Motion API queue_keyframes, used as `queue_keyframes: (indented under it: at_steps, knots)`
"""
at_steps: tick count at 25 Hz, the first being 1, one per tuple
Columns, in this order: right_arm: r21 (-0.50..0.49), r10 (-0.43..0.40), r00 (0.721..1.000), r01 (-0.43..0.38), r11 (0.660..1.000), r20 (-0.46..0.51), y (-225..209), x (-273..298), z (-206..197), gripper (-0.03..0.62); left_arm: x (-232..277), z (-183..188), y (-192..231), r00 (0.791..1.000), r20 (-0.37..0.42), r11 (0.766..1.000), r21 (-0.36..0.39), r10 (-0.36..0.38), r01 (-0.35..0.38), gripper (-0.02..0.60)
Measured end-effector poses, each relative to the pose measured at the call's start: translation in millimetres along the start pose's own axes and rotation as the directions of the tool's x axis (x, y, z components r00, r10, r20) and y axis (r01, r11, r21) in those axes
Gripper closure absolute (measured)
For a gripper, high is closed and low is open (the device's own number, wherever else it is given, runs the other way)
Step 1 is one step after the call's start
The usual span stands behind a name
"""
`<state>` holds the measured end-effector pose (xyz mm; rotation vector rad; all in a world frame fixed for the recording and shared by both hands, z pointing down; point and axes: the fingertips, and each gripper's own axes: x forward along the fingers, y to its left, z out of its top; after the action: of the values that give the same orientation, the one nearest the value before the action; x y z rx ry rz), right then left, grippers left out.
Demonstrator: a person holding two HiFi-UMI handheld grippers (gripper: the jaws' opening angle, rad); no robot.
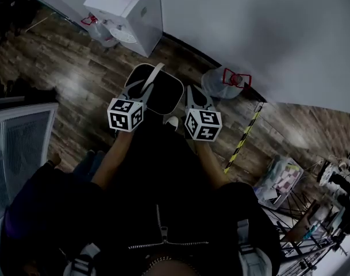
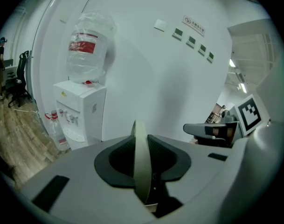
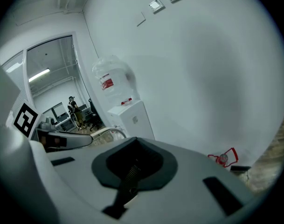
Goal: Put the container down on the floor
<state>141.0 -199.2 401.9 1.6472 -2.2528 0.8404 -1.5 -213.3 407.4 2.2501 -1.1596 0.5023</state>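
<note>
Centre of the head view: container (image 1: 161,95), white rim and black inside, hangs between my two tools above the wood floor (image 1: 77,79), just ahead of my legs. Left hand-held gripper (image 1: 139,91) is clamped on the pale handle (image 1: 156,73); the left gripper view shows that strap pinched edge-on between the jaws. Right hand-held gripper (image 1: 192,95) has its jaws together at the container's right rim, with a thin dark strip between them in its own view. I read that as the rim, but can't be sure. Step in hand, as I judge it: lower and set down. Whether the base is touching the floor I can't tell from here. Plan: bring both sides down at the same rate so it stays level. The strap side can swing, so the rim grip should do the steering. Target is the bare boards at frame centre, between the water dispenser (image 1: 134,13) at upper left and the empty jug (image 1: 220,84) lying at right. That patch is near both, so drop straight down and don't drift. Wait until the base sits flat and the strap goes slack before opening either jaw. Release the rim side first, then let the strap fall. Main risk is the container tipping toward the rim side if the left side lets go early.
</note>
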Motion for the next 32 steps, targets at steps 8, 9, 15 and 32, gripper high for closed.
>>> queue_keyframes:
  at_steps: [8, 9, 15, 32]
  knots:
    - [-0.01, -0.055, 0.998, 0.055, 0.998, -0.013, -25, 48, 28, 0.585, 59, 29, 22, 0.999, -0.024, 0.999, 0.031, -0.044, 0.045, 0.486]
    - [-0.012, -0.063, 0.998, 0.062, 0.998, -0.016, -28, 56, 32, 0.585, 68, 34, 25, 0.998, -0.026, 0.998, 0.038, -0.05, 0.051, 0.486]
    - [-0.008, -0.098, 0.995, 0.098, 0.995, -0.021, -54, 102, 46, 0.585, 126, 45, 46, 0.997, -0.036, 0.995, 0.07, -0.073, 0.076, 0.486]
    - [0.012, -0.084, 0.994, 0.085, 0.996, -0.07, -151, 235, -58, 0.585, 315, -6, 140, 0.999, 0.026, 0.996, 0.085, -0.043, 0.04, 0.488]
